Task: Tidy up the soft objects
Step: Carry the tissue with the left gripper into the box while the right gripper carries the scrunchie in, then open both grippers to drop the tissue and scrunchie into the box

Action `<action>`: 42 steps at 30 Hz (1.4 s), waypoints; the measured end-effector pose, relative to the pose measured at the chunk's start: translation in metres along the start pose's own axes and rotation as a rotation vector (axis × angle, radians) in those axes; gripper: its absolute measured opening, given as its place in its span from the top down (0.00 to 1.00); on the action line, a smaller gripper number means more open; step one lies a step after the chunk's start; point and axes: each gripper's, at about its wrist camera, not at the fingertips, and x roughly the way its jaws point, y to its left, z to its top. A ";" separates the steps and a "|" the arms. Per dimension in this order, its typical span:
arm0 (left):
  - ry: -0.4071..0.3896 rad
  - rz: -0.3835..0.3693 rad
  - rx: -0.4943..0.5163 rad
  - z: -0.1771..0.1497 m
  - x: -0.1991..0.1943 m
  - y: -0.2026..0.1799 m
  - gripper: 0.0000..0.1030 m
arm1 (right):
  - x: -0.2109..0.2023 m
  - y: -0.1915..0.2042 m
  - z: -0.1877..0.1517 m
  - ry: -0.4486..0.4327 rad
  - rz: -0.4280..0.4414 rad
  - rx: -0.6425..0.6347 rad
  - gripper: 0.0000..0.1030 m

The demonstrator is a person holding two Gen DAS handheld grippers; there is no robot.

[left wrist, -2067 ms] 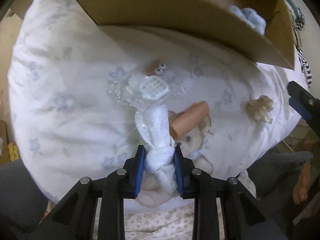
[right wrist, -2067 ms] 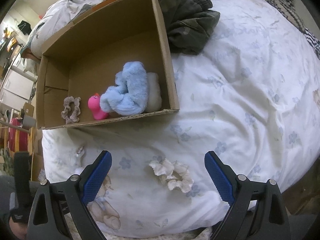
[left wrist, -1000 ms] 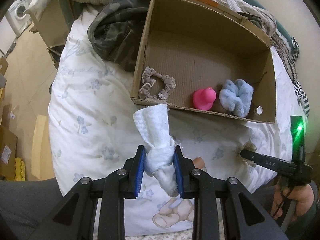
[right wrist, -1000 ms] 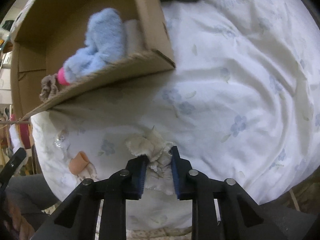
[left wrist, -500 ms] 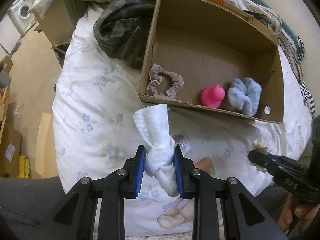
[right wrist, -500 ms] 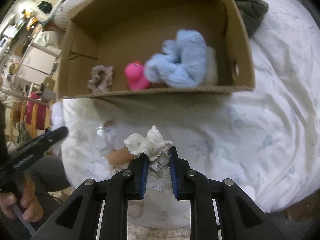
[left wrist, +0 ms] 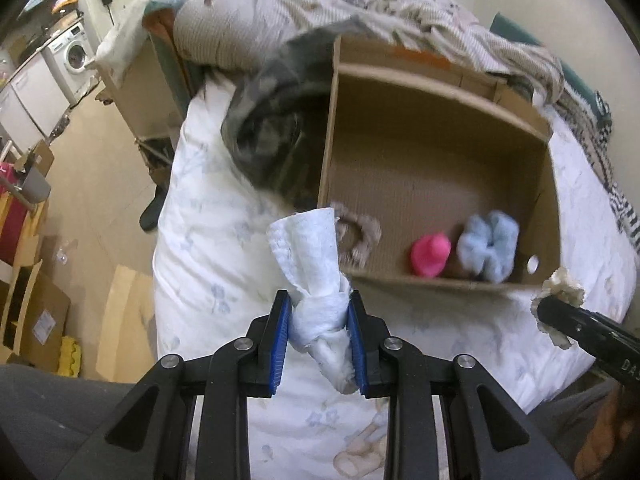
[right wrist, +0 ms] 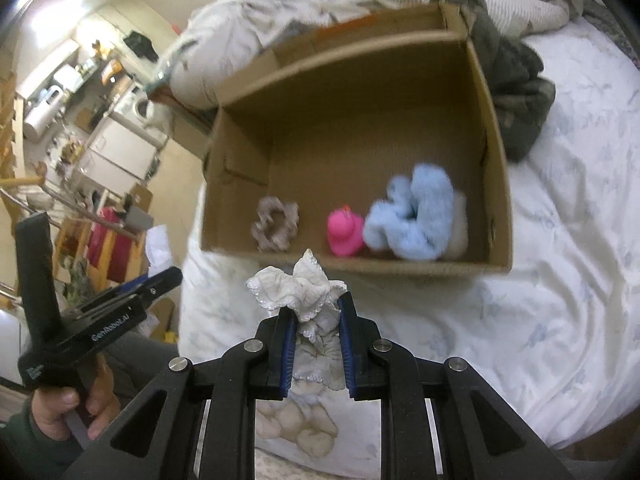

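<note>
My left gripper (left wrist: 319, 320) is shut on a knotted white cloth (left wrist: 312, 264) and holds it above the bed, just before the near left corner of the cardboard box (left wrist: 440, 152). My right gripper (right wrist: 313, 324) is shut on a cream frilly scrunchie (right wrist: 298, 288), held in front of the box's near wall (right wrist: 400, 266). The scrunchie also shows at the right of the left wrist view (left wrist: 560, 286). Inside the box lie a beige scrunchie (right wrist: 275, 227), a pink rubber duck (right wrist: 345, 233) and a fluffy blue scrunchie (right wrist: 412, 216).
The box sits on a white floral duvet (right wrist: 560, 280). A dark camouflage garment (left wrist: 272, 136) lies against the box's side. Striped and knitted blankets (left wrist: 440, 16) are piled behind. The floor with cardboard boxes (left wrist: 36, 312) drops away to the left of the bed.
Both grippers have risen with their loads and tilted up toward the box. The right gripper closed on the cream scrunchie and lifted it off the duvet.
</note>
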 end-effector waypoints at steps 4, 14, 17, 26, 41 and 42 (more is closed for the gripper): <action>-0.028 -0.006 0.008 0.020 -0.007 -0.004 0.76 | -0.018 0.000 0.017 -0.057 0.019 0.007 0.79; -0.049 -0.007 0.039 0.069 -0.001 -0.021 0.76 | -0.026 -0.004 0.068 -0.108 -0.007 -0.001 0.79; -0.053 0.003 0.055 0.079 0.008 -0.030 0.76 | -0.019 -0.008 0.077 -0.111 -0.006 0.015 0.79; -0.047 0.008 0.078 0.085 0.039 -0.044 0.76 | 0.010 -0.029 0.079 -0.084 -0.031 0.060 0.79; 0.018 -0.047 0.098 0.070 0.084 -0.051 0.76 | 0.063 -0.031 0.075 0.020 -0.122 0.011 0.79; 0.020 -0.045 0.098 0.070 0.086 -0.052 0.76 | 0.065 -0.031 0.076 0.026 -0.123 0.012 0.79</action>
